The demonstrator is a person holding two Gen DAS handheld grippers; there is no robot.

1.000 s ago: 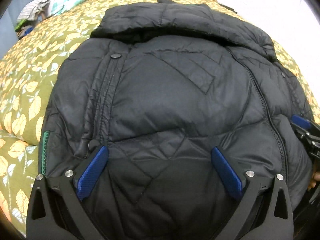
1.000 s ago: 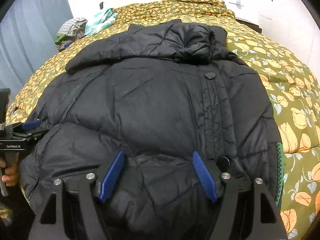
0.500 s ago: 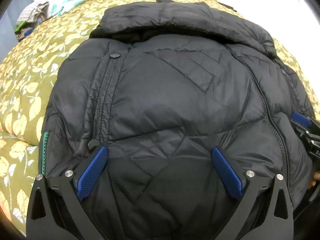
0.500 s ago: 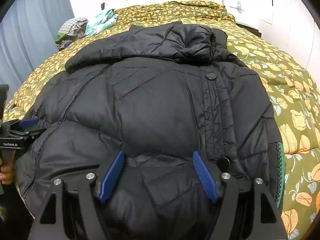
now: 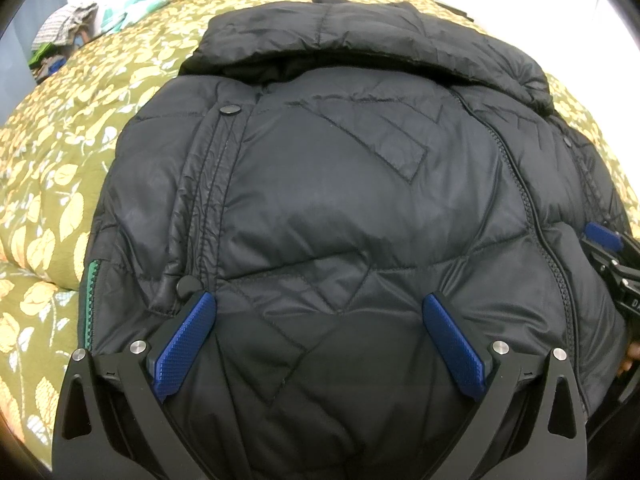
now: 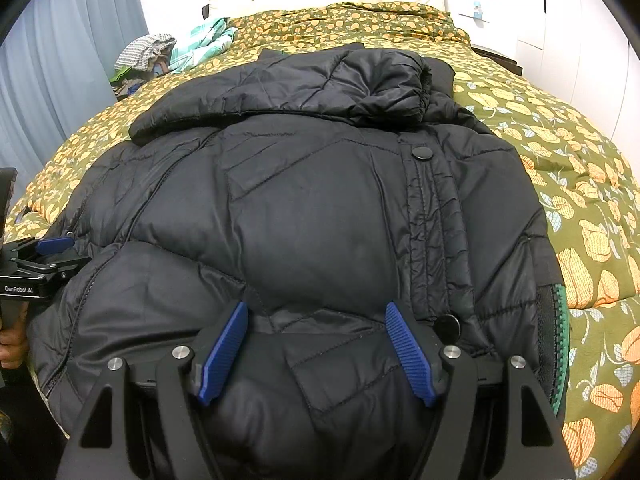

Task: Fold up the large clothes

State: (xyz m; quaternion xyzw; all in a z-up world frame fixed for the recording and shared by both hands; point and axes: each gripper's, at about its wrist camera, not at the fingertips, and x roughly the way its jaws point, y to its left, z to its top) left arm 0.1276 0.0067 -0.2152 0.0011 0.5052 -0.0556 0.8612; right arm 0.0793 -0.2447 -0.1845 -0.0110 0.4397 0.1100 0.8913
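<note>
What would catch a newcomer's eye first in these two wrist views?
A big black puffer jacket fills both views, spread over a bed with an olive quilt printed with orange leaves; its hood is bunched at the far end. In the foreground the blue-padded left gripper and right gripper stand with jaws wide over the jacket's near hem. A heap of other clothes lies at the bed's far left corner.

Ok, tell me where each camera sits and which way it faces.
Left wrist: on the left gripper, angled down over the black quilted puffer jacket; its blue pads show.
Right wrist: on the right gripper, same downward tilt; a hand shows.
Shared: jacket, olive floral bedspread, each other's gripper at the frame edge.
</note>
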